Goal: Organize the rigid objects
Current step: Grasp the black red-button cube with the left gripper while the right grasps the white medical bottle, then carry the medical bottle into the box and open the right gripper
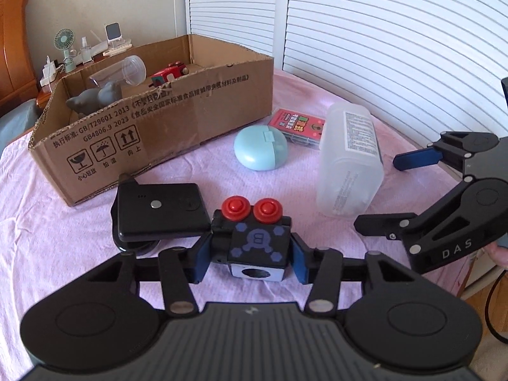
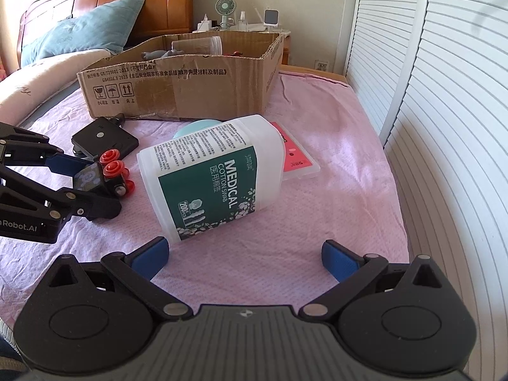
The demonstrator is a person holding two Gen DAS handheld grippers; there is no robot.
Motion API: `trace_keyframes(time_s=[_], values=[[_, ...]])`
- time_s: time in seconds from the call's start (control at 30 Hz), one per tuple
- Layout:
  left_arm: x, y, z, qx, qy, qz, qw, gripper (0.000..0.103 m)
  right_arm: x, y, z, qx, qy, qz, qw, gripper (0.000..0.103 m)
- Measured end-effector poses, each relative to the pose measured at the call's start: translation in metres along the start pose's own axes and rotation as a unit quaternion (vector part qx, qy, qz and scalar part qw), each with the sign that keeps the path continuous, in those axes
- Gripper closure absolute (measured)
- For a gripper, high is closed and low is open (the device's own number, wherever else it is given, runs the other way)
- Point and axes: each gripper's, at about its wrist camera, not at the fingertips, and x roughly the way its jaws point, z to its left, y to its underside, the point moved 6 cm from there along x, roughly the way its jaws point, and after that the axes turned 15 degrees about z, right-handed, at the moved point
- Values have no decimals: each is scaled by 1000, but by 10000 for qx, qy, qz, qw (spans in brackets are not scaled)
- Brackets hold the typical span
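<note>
Pink bedspread (image 1: 47, 222) carries the clutter, with the cardboard box (image 1: 177, 117) up beyond it. Left gripper (image 1: 252, 258) has its blue pads clamped on the sides of the black toy block (image 1: 254, 241) with two red knobs; the box lies ahead and to its left, so the left hand is the nearer carrier. Right gripper (image 2: 244, 255) stands wide apart, holding nothing, the cotton swab tub (image 2: 212, 177) lying on its side just ahead

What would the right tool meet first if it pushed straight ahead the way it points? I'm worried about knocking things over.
Probably the cotton swab container, lying on its side just ahead of the open right tool. Nothing shows between them, though depth is uncertain.
</note>
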Motion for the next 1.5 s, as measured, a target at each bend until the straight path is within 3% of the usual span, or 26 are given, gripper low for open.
trace_keyframes(time_s=[0.4,0.73,0.83,0.93,1.5], values=[[-19,34,32,-403,-194,-23,9990,53,2,-9,5,-283,-149,156,9994,0],[-16,29,30,-337,-246,-66,9991,51,-8,-37,13,-860,-72,-194,9961,0],[-16,28,31,-348,-257,-64,9990,51,-5,-42,17,-1045,-67,-189,9943,3],[-15,27,31,-348,-251,-40,9991,51,-4,-43,20,-1190,-92,-150,9927,12],[-31,26,40,-198,-175,74,9996,52,-19,-45,19,-1100,-120,-82,9938,15]])
